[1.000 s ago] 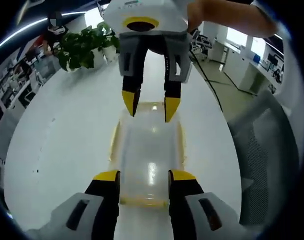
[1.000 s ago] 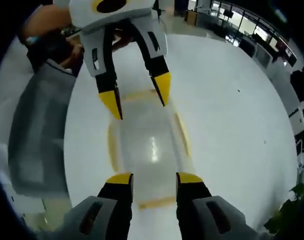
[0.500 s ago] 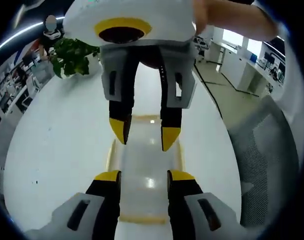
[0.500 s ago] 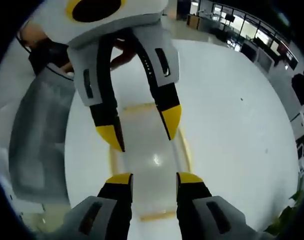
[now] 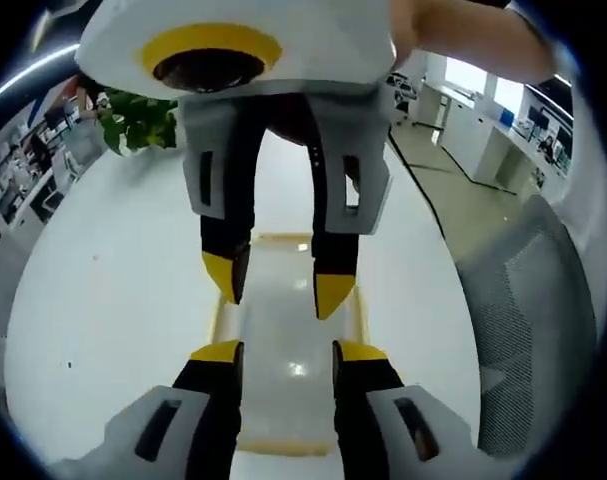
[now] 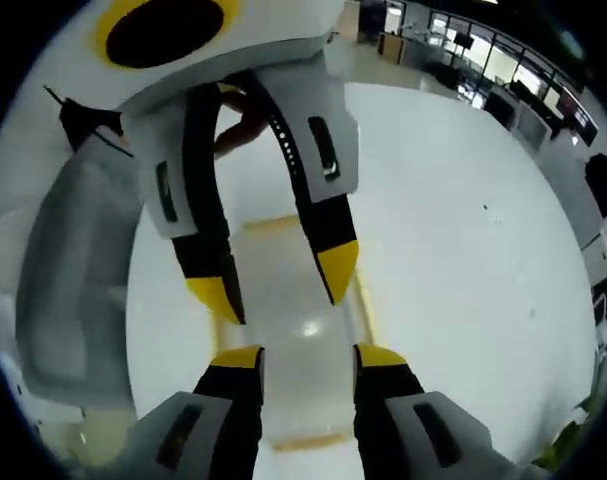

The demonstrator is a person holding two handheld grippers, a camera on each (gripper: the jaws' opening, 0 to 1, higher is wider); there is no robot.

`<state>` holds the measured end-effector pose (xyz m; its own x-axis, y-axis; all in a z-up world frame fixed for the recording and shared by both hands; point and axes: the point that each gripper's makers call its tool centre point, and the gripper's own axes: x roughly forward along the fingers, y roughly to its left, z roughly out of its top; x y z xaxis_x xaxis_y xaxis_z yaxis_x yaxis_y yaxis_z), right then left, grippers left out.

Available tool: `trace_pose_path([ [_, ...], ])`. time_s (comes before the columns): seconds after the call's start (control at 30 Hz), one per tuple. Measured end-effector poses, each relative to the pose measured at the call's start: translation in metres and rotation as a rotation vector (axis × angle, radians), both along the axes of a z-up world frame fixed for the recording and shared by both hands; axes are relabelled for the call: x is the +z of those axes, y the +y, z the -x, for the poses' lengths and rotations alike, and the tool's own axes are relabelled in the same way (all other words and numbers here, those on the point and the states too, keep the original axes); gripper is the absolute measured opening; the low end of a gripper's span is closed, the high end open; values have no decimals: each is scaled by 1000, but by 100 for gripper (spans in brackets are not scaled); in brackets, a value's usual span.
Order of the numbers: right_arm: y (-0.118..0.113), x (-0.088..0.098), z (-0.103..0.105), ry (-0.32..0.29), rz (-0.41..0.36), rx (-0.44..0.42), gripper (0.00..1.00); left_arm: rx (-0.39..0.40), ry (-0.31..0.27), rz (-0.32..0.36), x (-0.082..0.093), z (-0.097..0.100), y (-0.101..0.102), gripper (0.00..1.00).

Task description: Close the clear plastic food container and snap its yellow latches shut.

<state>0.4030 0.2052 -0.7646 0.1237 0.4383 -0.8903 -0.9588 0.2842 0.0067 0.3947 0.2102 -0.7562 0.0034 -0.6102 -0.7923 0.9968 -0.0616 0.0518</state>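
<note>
Clear plastic container (image 5: 283, 375) lies on the white table (image 5: 103, 330) between the facing left gripper (image 5: 281, 352) and right gripper (image 6: 308, 357) — both spread, holding nothing. Likely light, slick and flexible — best pressed at its yellow latches (image 5: 360, 312).

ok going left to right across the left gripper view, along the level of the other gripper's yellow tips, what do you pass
White table → right gripper with the clear plastic food container beneath it → mesh-backed chair

the left gripper (image 5: 275, 352) and right gripper (image 6: 307, 356) have drawn closer together over the clear food container (image 5: 283, 340) — tips nearly meeting.
</note>
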Motion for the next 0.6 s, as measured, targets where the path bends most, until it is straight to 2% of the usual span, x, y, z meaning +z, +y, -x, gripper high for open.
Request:
trace_pose_path([
  [0.6, 2, 1, -12, -10, 7, 6, 37, 11, 34, -13, -2, 8, 1, 40],
])
